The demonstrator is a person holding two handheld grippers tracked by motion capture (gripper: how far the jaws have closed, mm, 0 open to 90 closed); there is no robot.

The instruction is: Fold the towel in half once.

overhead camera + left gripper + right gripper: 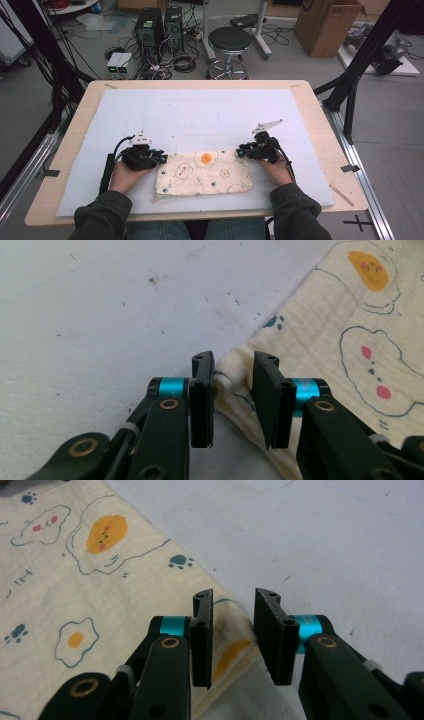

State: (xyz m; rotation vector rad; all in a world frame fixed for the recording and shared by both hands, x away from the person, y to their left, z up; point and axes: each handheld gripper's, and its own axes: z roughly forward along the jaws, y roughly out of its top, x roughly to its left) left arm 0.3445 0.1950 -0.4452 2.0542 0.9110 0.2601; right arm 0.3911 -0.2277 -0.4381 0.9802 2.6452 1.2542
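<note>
A cream cloth (205,175) printed with fried eggs, clouds and paw marks lies folded flat on the white mat near the table's front edge. At the cloth's upper left corner, my left gripper (161,158) has its jaws either side of that corner. In the left gripper view the corner of the cloth (325,330) lies in the gap of the gripper (234,360), and the pads stand apart. My right gripper (241,150) is at the upper right corner. In the right gripper view the cloth (100,595) reaches between the jaws of the gripper (234,597), which also stand apart.
A white foam mat (200,110) covers most of the wooden table (320,115). A thin wooden stick (341,195) lies at the front right of the table. Beyond the far edge stand a black stool (229,42), computer towers (150,27) and a cardboard box (327,25).
</note>
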